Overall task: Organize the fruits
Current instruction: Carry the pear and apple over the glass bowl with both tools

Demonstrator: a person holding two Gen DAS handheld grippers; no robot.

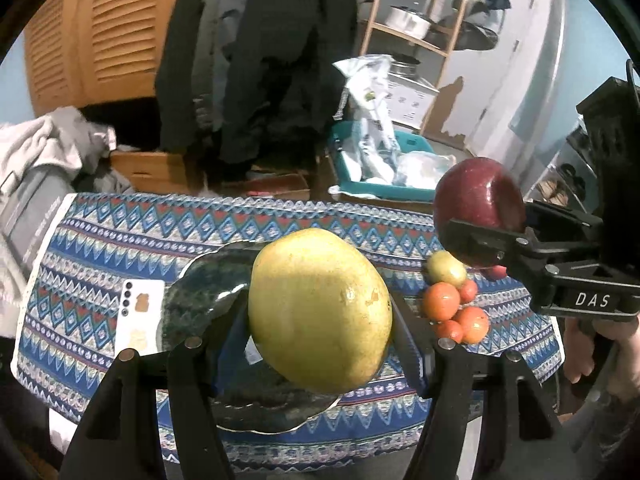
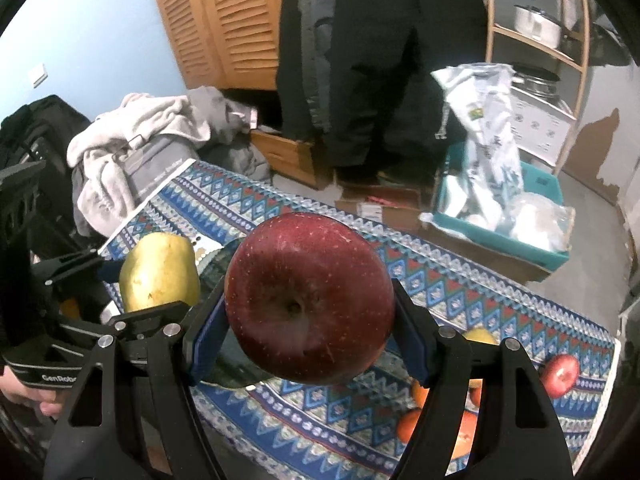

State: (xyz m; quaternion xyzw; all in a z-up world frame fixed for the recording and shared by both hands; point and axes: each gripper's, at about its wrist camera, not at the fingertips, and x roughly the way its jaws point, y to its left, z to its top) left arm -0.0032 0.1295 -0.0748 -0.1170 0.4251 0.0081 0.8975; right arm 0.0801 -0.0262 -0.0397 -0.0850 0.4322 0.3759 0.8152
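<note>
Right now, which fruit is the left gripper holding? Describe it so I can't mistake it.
Find the patterned blue tablecloth with the dark green plate on it. Above that plate, the left gripper clamps a large yellow-green fruit. It is far bigger than the small orange fruits and paler than the red apple in the right gripper.

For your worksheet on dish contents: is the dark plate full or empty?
Seemingly empty: the plate's visible surface is bare, though the held yellow fruit hides part.

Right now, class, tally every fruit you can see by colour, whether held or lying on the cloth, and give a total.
Yellow-green: 2 (large yellow-green fruit, small yellow-green fruit)
Red: 2 (dark red apple, small red apple)
Orange: 4 (orange fruits)
Total: 8
</note>
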